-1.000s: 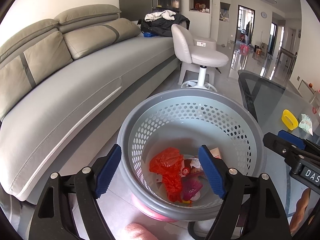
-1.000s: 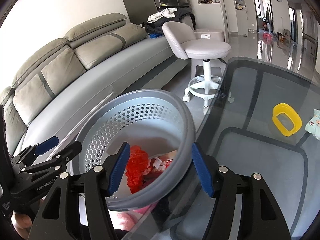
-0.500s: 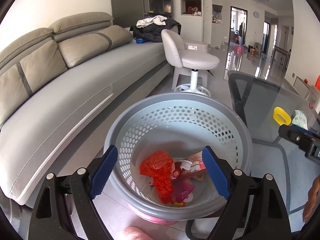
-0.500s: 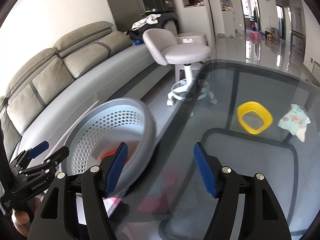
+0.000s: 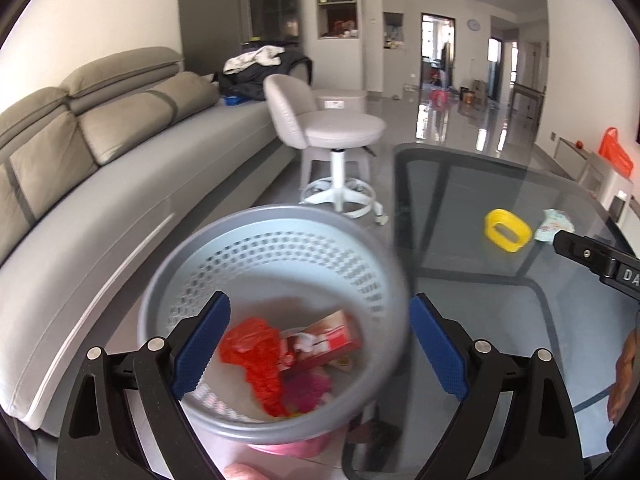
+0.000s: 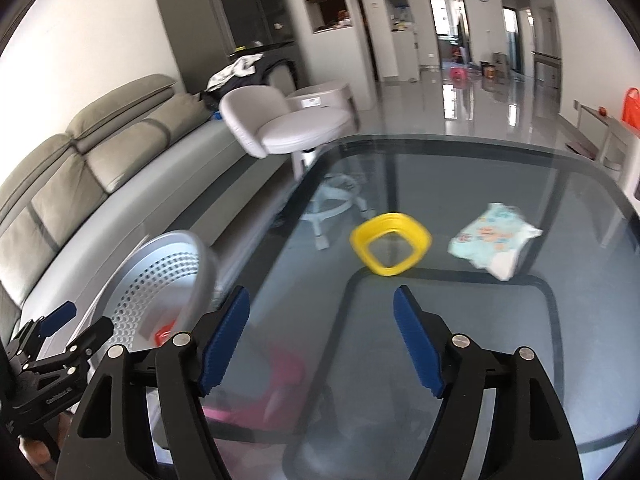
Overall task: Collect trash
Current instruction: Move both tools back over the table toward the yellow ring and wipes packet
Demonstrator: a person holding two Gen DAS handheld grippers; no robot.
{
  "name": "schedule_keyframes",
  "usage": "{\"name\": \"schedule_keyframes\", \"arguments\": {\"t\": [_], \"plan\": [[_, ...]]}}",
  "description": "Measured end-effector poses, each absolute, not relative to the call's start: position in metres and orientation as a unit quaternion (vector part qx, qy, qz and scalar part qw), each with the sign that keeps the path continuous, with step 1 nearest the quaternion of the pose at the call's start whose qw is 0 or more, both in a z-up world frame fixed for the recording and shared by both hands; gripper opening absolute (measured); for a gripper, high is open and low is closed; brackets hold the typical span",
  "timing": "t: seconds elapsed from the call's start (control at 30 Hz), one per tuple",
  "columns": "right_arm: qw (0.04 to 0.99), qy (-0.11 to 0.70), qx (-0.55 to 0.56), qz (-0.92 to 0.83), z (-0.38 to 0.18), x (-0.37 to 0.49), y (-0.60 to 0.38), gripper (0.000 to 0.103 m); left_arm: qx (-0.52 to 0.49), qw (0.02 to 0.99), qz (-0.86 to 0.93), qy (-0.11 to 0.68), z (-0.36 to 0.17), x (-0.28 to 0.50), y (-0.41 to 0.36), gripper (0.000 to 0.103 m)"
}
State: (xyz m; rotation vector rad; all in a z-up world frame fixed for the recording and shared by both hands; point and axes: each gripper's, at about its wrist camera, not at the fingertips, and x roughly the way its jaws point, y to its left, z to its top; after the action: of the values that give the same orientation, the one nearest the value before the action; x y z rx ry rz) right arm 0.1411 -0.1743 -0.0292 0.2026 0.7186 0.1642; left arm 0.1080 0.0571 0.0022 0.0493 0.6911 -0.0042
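Observation:
A grey perforated bin [image 5: 276,240] stands on the floor beside the glass table [image 5: 500,312], holding a red plastic bag [image 5: 256,356], a red-and-white box [image 5: 320,344] and pink scraps. My left gripper [image 5: 316,344] hovers above the bin, its jaws opening with nothing between them. My right gripper [image 6: 320,340] is over the glass table [image 6: 460,340], jaws opening and empty. Ahead of it lie a yellow ring [image 6: 390,248] and a pale blue printed packet [image 6: 492,240]. The bin [image 6: 168,280] sits to its left.
A long grey sofa [image 5: 100,184] runs along the left wall. A white swivel stool [image 5: 332,136] stands beyond the bin by the table's far corner. A pink object [image 6: 276,384] shows through the glass under the table. Shiny floor stretches toward the doorways at the back.
Both grippers have swung right, from above the bin toward the glass table, and their jaws have widened. The yellow ring and the packet now lie ahead of the right gripper.

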Motion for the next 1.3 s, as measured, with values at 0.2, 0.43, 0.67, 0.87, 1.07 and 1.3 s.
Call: {"name": "schedule_keyframes", "arguments": {"t": [0.2, 0.43, 0.67, 0.87, 1.07, 1.3], "plan": [[0.929, 0.350, 0.115, 0.042, -0.032, 0.137, -0.219, 0.071, 0.030, 0.943, -0.036, 0.329, 0.011, 0.118, 0.017, 0.092], [0.928, 0.353, 0.120, 0.002, -0.038, 0.136, -0.257, 0.072, 0.031, 0.943, -0.068, 0.325, 0.015, 0.136, -0.022, 0.095], [0.922, 0.366, 0.123, -0.033, -0.050, 0.143, -0.282, 0.072, 0.032, 0.940, -0.088, 0.328, 0.008, 0.162, -0.053, 0.096], [0.913, 0.382, 0.130, -0.052, -0.064, 0.156, -0.301, 0.072, 0.029, 0.935, -0.104, 0.338, 0.000, 0.188, -0.076, 0.096], [0.903, 0.401, 0.140, -0.066, -0.080, 0.176, -0.313, 0.072, 0.037, 0.933, -0.101, 0.343, -0.010, 0.207, -0.089, 0.096], [0.899, 0.402, 0.156, -0.071, -0.080, 0.196, -0.314, 0.072, 0.039, 0.931, -0.094, 0.350, -0.020, 0.230, -0.099, 0.096]]}}
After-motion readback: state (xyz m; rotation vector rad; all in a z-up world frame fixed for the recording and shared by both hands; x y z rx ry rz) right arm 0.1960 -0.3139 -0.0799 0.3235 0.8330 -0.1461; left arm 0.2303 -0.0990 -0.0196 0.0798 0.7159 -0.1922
